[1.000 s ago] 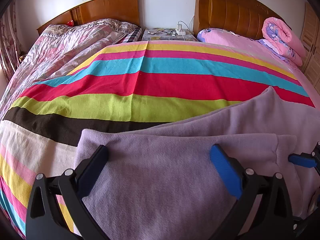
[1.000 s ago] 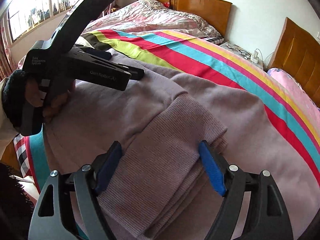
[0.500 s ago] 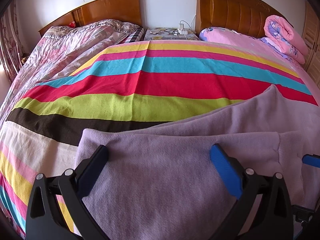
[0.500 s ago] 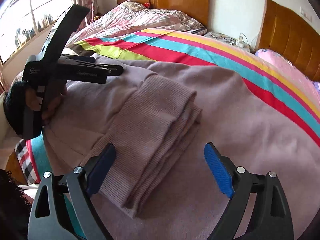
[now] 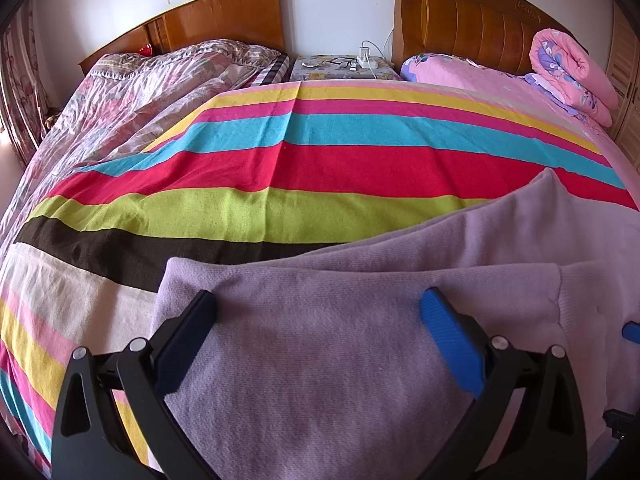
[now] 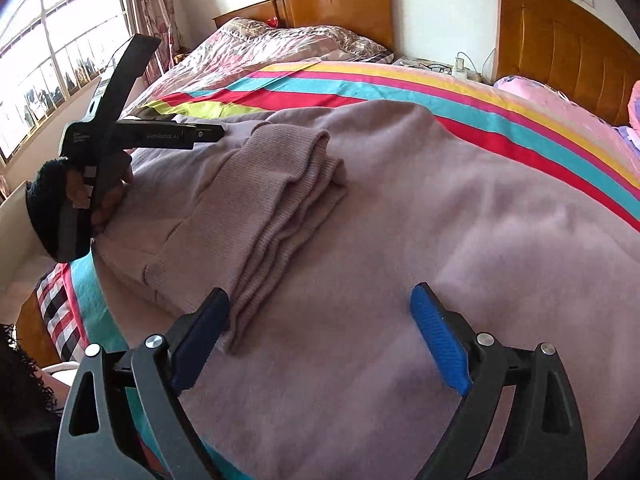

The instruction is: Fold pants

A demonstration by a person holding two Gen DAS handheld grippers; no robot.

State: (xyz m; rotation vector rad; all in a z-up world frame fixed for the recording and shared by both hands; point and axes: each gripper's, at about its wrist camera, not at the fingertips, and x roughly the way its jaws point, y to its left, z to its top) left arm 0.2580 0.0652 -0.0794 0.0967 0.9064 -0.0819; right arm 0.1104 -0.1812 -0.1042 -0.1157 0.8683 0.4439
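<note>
The purple pants (image 6: 400,208) are lying on the near side of the striped blanket (image 5: 320,168). The right gripper (image 6: 320,336) and left gripper (image 5: 320,328) are hanging wide apart, holding nothing.

The soft, pale lilac knit pants (image 6: 400,208) lie spread flat over the bed, covering most of its near side in the right wrist view. One end has been folded back onto the rest — a ribbed band (image 6: 280,200), probably the cuffs or the waistband, though the view does not settle which, lies stacked in several layers along a slanted line across the smooth fabric below. The layers sit slightly staggered, their edges showing as parallel ridges. In the left wrist view the same lilac fabric (image 5: 320,360) lies in two overlapping flat layers, its far edge straight, its left corner rounded and lying flat.
</note>
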